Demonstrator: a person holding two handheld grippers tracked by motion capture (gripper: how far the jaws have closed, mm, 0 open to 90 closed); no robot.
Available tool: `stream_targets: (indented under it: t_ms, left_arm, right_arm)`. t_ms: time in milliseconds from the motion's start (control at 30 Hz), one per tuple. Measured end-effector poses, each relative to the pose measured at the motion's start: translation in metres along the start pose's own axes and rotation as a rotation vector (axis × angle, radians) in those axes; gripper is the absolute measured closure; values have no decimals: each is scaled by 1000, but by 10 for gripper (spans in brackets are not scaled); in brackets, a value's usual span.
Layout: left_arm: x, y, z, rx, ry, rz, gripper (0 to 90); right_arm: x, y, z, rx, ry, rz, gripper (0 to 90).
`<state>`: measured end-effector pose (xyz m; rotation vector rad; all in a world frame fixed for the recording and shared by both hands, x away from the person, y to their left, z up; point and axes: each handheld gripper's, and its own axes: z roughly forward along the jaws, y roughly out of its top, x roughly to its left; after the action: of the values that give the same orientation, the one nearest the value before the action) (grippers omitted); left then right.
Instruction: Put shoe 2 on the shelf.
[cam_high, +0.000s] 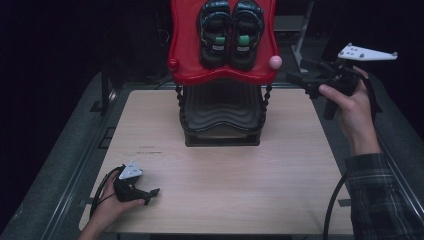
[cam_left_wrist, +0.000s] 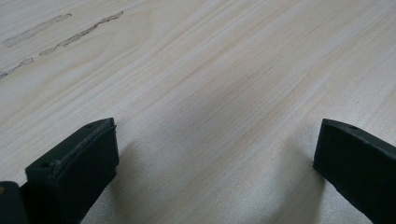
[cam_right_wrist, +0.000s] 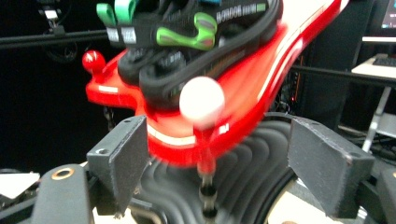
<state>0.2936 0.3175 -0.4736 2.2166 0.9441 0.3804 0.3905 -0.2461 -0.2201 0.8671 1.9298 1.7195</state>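
Pale wood grain: the table (cam_high: 220, 165) runs from the near edge back to a two-tier rack. Near left corner, the left gripper (cam_high: 150, 194) lies low on the wood in the person's left hand (cam_high: 112, 202), grey plate on top, cable looped beside it. In the left gripper view its jaws stand wide apart over bare wood, nothing between them; faint scuff marks (cam_left_wrist: 60, 30) lie farther off.

Mid-table, toward the far edge: the rack's black lower shelf (cam_high: 222, 112), ribbed in waves, sits on the table. Above it, on beaded posts, the red upper shelf (cam_high: 182, 55), tilted, with a red knob (cam_high: 173, 64) at its left front corner and a pale knob (cam_high: 275, 62) at its right.

On the red shelf, a pair of black sandals (cam_high: 231, 32) with green strap tabs, side by side and touching, toes toward the person.

Far right, off the table's edge: the right gripper (cam_high: 295, 79) held up in the right hand (cam_high: 350, 107), pointing left at the rack's right front corner, near the pale knob but apart from it. In the right gripper view its jaws are spread, empty, the pale knob framed between them farther off.
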Motion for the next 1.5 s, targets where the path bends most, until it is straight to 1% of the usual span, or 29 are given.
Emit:
stream_targets:
  t_ms: [267,367,467,567,667,700,733,767,833,1033,1067,1100,1167,1233,1267,1300,1367,1400,1433,1500]
  left_arm:
    - [0,0,0,-4,1,-3,0]
    - [0,0,0,-5,1,-2,0]
    - [0,0,0,-4,2,-3,0]
    - [0,0,0,-6,1,-3,0]
    - [0,0,0,-2,1,0,0]
    - [0,0,0,-3,2,0,0]
    - [0,0,0,-3,2,0,0]
    - [0,0,0,-3,2,0,0]
    - [0,0,0,-3,2,-1,0]
    - [0,0,0,-4,4,-2,0]
    - [0,0,0,-4,4,-2,0]
    - [0,0,0,-3,4,-2,0]
    - [0,0,0,-4,4,-2,0]
    - [0,0,0,-3,5,-3,0]
    - [0,0,0,-4,5,-3,0]
    - [0,0,0,-3,5,-3,0]
    - [-1,0,0,-4,5,-3,0]
    - [-1,0,0,-4,5,-3,0]
    - [-1,0,0,-4,5,-2,0]
    - [-1,0,0,-6,5,-3,0]
  right_arm:
    - [4,-38,-16,28,-13,27,212]
    - [6,-56,-22,49,-24,36,213]
    - [8,-70,-26,72,-36,34,216]
    - [12,-89,-32,103,-45,35,216]
    - [15,-106,-35,128,-51,49,215]
    - [17,-114,-37,138,-58,45,215]
    - [17,-114,-37,138,-58,45,215]
    - [20,-126,-39,164,-65,53,215]
    - [24,-137,-42,187,-67,57,215]
    - [35,-169,-49,254,-81,71,215]
    - [35,-169,-49,254,-81,71,215]
    - [38,-181,-51,280,-87,73,216]
    - [41,-189,-53,303,-90,77,216]
    - [44,-202,-53,350,-96,67,215]
    - [44,-202,-53,350,-96,67,215]
    - [48,-213,-54,401,-112,52,215]
    - [50,-221,-54,438,-119,39,209]
    - [50,-221,-54,438,-119,39,209]
    - [51,-230,-55,473,-123,42,206]
    - [52,-239,-57,504,-132,47,206]
